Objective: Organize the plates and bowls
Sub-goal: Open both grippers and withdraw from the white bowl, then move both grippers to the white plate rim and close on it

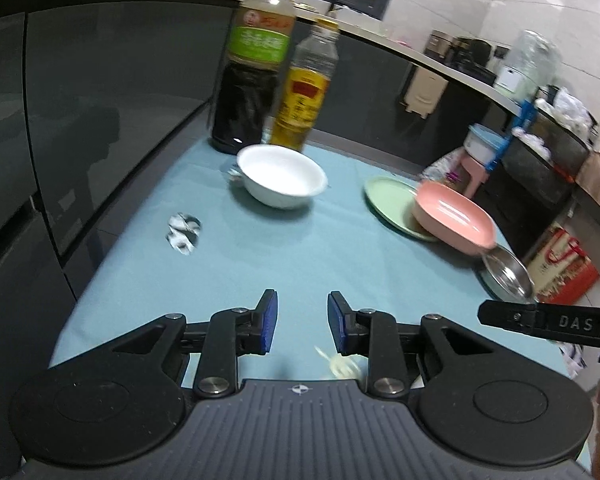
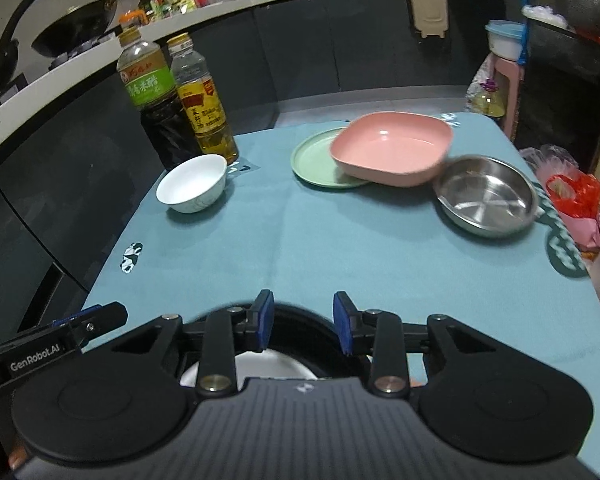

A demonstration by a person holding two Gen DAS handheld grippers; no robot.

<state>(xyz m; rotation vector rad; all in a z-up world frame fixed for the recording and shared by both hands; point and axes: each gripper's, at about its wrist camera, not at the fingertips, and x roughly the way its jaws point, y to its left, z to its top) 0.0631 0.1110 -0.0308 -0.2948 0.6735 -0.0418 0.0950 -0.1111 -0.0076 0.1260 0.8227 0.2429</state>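
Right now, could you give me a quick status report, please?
Left gripper and right gripper open, empty. Pink dish resting across green plate. Steel bowl, white bowl apart.

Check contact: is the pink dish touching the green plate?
Touching. The right wrist view shows the pink dish lying tilted across the green plate, its underside resting on the plate's right rim.

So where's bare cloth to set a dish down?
The wide middle strip between the white bowl and the steel dish is free. The far right is crowded: the pink dish overlaps the green plate.
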